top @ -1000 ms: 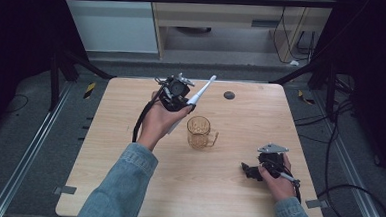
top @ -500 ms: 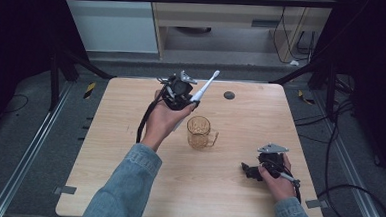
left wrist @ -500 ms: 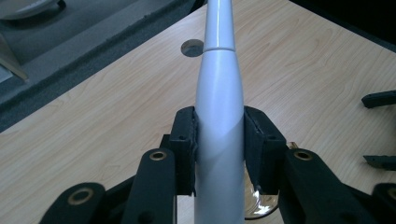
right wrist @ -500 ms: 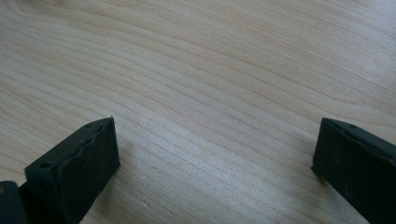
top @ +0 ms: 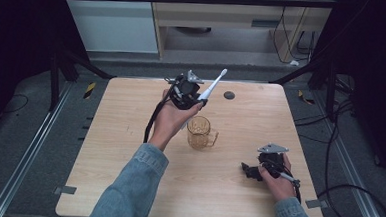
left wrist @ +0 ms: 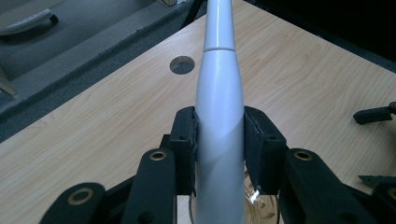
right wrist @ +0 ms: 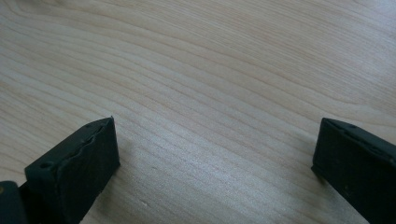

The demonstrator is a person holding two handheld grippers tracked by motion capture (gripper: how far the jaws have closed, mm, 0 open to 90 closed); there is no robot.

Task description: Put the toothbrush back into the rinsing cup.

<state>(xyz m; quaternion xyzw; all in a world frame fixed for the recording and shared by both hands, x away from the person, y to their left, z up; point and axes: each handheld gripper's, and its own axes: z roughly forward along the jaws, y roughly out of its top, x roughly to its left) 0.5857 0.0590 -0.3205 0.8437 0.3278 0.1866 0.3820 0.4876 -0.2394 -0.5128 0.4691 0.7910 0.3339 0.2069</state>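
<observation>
left gripper [top: 197,95] has lifted higher and tilted the toothbrush [top: 213,85] flatter, head up-right. jaws clamp its handle, long axis along them, glass mug [top: 199,132] just below. right gripper [top: 250,170] rests wide open, empty, on table [top: 104,149].

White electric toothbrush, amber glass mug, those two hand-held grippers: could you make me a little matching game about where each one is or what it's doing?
Things:
1. white electric toothbrush
2. amber glass mug
3. left gripper
4. right gripper

States:
A. jaws wide apart, low over bare wood
B. standing upright mid-table, handle to the right in the high view
C. clamped between two black jaws, head pointing up and away
D. raised above the table behind the mug, jaws shut

Pairs: 1-C, 2-B, 3-D, 4-A
</observation>
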